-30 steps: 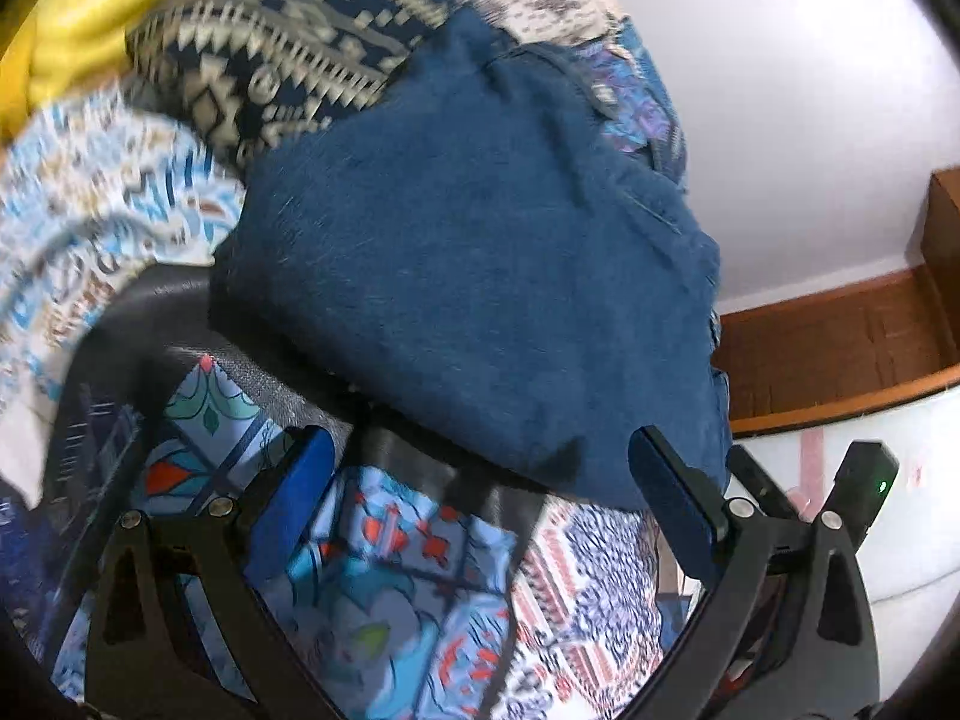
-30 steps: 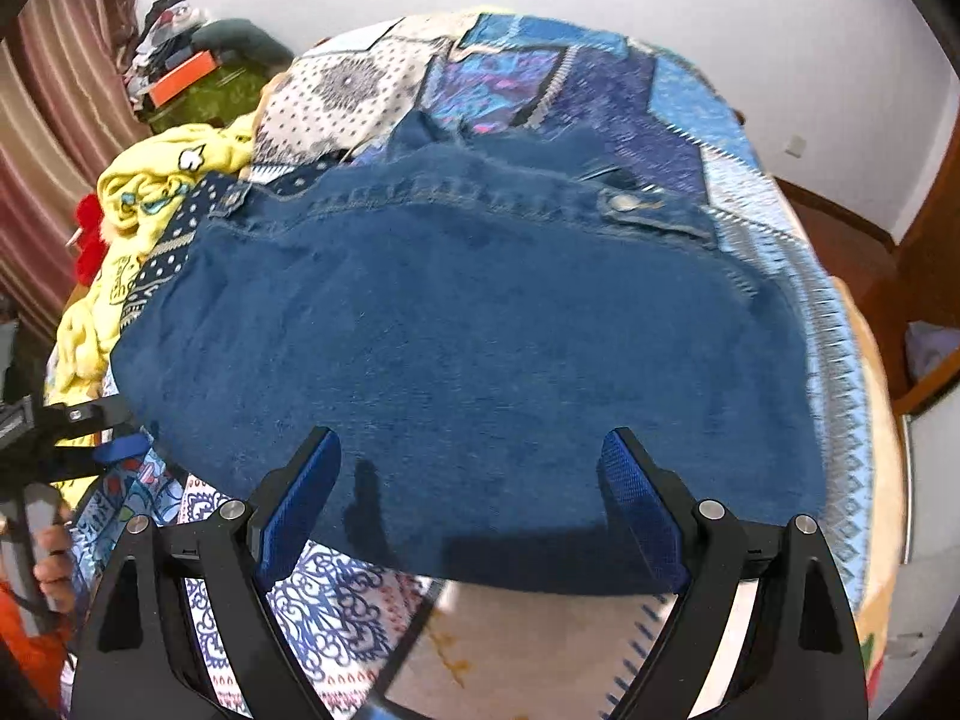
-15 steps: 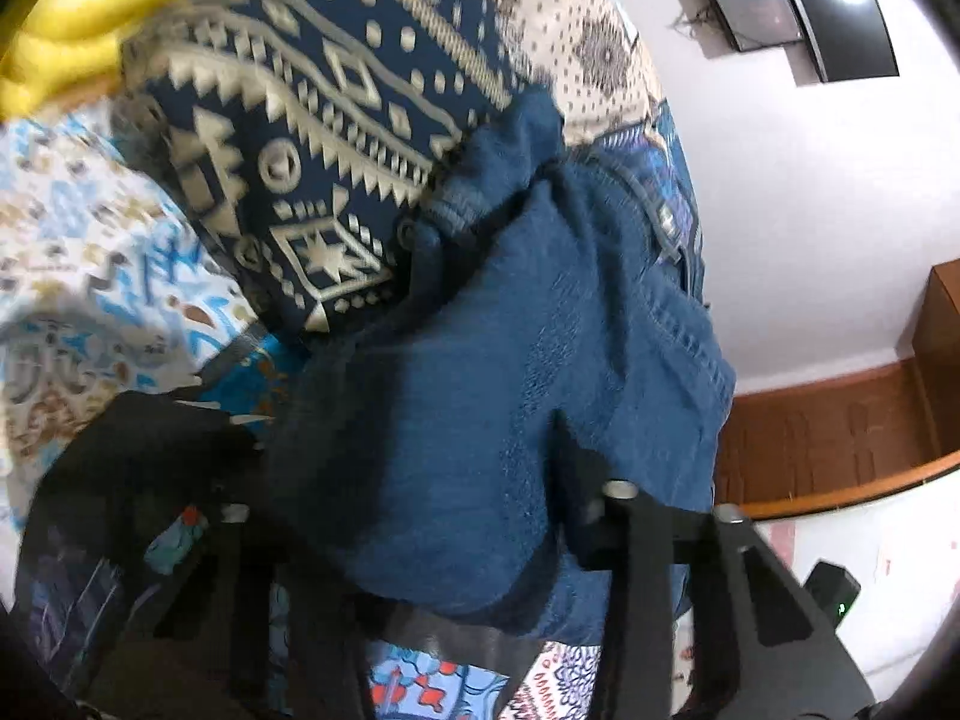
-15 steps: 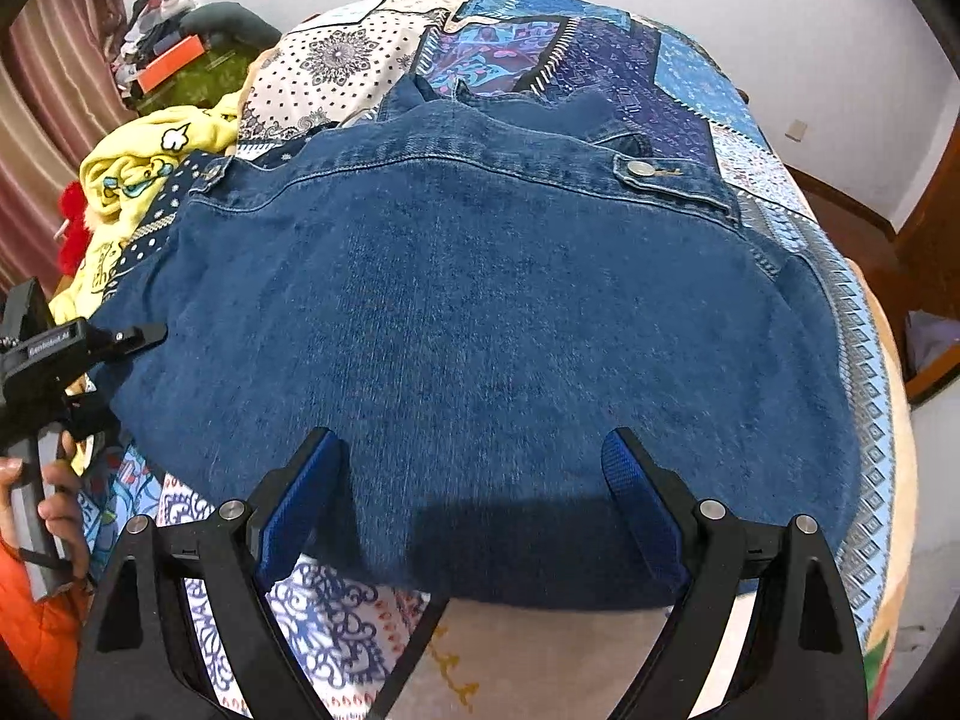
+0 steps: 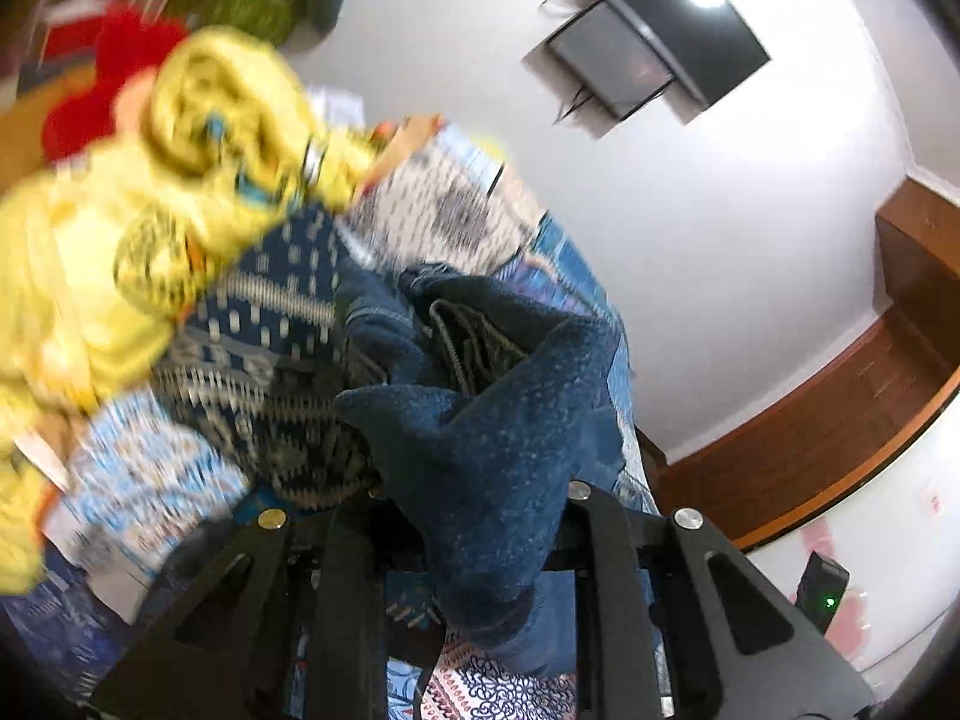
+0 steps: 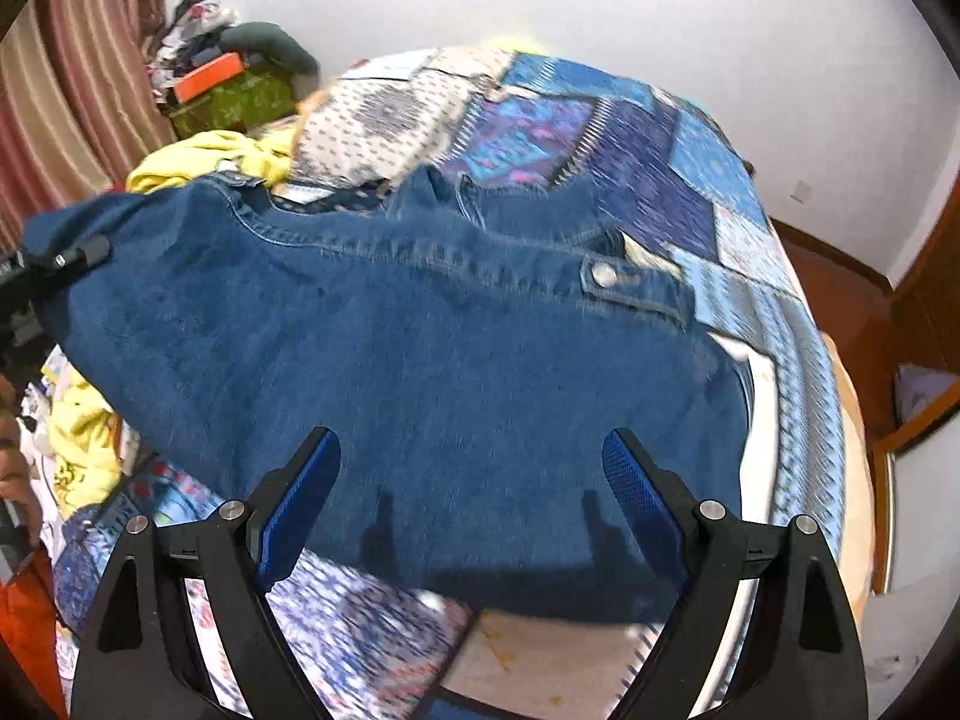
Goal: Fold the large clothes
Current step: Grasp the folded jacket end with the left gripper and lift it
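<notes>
Denim jacket (image 6: 420, 360) on the bed (image 6: 630, 150), one corner pinched.
Left gripper (image 5: 474, 516) clenched on jacket edge, lifted; right gripper (image 6: 474, 498) fingers spread wide above the hem.

i'm working in a home bedroom: a bed under a patchwork quilt (image 6: 630, 138), loose clothes heaped along its side (image 5: 198, 138), striped curtains (image 6: 66, 90), white walls, wooden skirting (image 5: 840, 420), and a wall-mounted screen (image 5: 648, 36).
</notes>
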`<state>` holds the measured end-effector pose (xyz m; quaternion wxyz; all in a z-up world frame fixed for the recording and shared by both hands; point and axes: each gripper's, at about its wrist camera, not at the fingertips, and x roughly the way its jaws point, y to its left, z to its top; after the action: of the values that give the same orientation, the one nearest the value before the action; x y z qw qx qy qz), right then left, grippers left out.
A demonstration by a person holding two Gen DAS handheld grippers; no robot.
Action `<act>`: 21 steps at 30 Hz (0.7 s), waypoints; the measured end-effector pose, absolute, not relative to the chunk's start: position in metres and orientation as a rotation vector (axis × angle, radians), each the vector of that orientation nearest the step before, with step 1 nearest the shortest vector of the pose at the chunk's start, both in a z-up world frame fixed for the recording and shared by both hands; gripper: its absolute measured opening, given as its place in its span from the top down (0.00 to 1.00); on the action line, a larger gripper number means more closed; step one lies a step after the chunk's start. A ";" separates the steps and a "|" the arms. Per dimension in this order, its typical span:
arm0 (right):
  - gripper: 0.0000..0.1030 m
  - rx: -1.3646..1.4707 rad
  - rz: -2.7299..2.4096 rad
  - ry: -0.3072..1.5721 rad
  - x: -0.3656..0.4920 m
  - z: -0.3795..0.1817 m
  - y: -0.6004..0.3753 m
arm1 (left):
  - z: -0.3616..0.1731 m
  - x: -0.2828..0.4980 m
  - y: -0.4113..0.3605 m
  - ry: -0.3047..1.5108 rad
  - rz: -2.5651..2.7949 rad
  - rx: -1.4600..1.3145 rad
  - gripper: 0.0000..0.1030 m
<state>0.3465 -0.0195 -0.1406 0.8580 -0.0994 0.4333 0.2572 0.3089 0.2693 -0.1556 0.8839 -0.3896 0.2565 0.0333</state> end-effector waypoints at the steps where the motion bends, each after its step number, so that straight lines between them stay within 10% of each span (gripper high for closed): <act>1: 0.15 -0.213 0.554 0.907 0.347 -0.142 -0.011 | -0.147 0.307 0.266 0.520 0.078 -0.777 0.81; 21: 0.14 -0.128 0.678 0.969 0.370 -0.182 0.004 | -0.102 0.358 0.167 0.531 -0.061 -0.587 0.82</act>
<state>0.3698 0.0036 -0.1818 0.8283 -0.0603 0.4562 0.3195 0.3582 0.1674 -0.1021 0.9221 -0.2861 0.2588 -0.0299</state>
